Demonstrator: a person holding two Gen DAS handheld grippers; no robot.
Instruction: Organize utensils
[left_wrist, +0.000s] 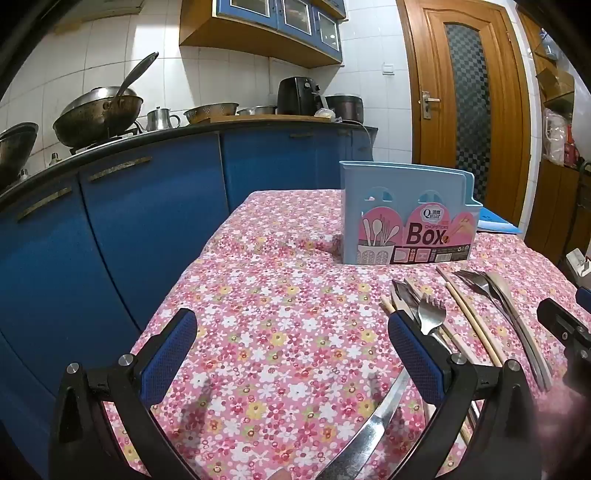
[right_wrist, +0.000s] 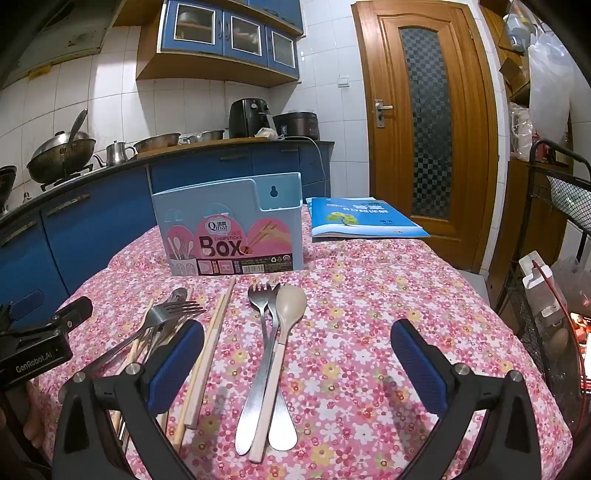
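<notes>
A light blue chopsticks box (right_wrist: 229, 229) stands upright on the floral tablecloth, also in the left wrist view as the box (left_wrist: 406, 214). In front of it lie loose utensils: a beige spoon (right_wrist: 284, 328) beside two steel forks (right_wrist: 262, 306), wooden chopsticks (right_wrist: 210, 343), and a pile of forks (right_wrist: 166, 314) further left. My right gripper (right_wrist: 295, 354) hangs open above the spoon and forks, touching nothing. My left gripper (left_wrist: 291, 343) is open over bare cloth, with a steel knife (left_wrist: 369, 432) low between its fingers and the fork pile (left_wrist: 428, 314) by its right finger.
A blue booklet (right_wrist: 362, 219) lies at the table's far right. Blue kitchen cabinets (left_wrist: 129, 229) with a wok (left_wrist: 96, 114) on the counter stand left of the table. A wire rack (right_wrist: 554, 295) stands to the right, a wooden door (right_wrist: 424, 122) behind.
</notes>
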